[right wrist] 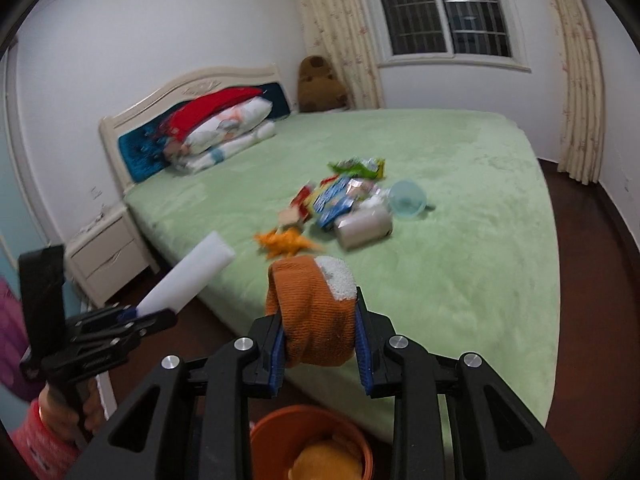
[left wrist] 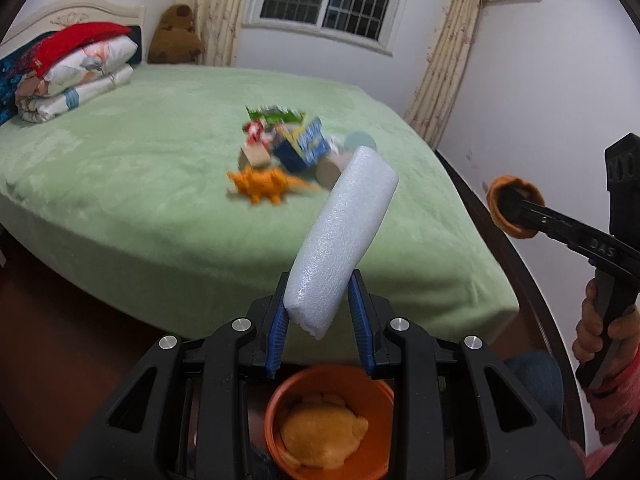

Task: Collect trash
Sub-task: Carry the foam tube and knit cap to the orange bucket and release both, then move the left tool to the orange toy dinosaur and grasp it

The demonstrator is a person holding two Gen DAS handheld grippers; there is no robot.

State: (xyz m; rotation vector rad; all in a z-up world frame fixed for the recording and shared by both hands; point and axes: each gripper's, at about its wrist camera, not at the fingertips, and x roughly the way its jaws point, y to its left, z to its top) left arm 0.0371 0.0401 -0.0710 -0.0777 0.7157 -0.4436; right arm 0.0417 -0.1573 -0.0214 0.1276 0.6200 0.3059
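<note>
My left gripper [left wrist: 320,304] is shut on a white foam piece [left wrist: 340,240], held off the bed's near edge; it also shows in the right wrist view [right wrist: 188,280]. My right gripper [right wrist: 320,332] is shut on an orange sock with a white toe [right wrist: 316,312], seen from the left wrist as well [left wrist: 514,210]. An orange bucket [left wrist: 280,396] with something yellow-orange inside sits below both grippers [right wrist: 276,424]. A trash pile lies mid-bed: snack wrappers [right wrist: 340,196], a can [right wrist: 362,224], a blue plastic cup [right wrist: 408,200] and an orange toy dinosaur [right wrist: 286,242].
The green bed [right wrist: 460,280] fills the view, with folded bedding [right wrist: 224,136] at the headboard and a brown plush [right wrist: 320,84] in the corner. A white nightstand [right wrist: 108,256] stands left of the bed. Dark wood floor runs around the bed.
</note>
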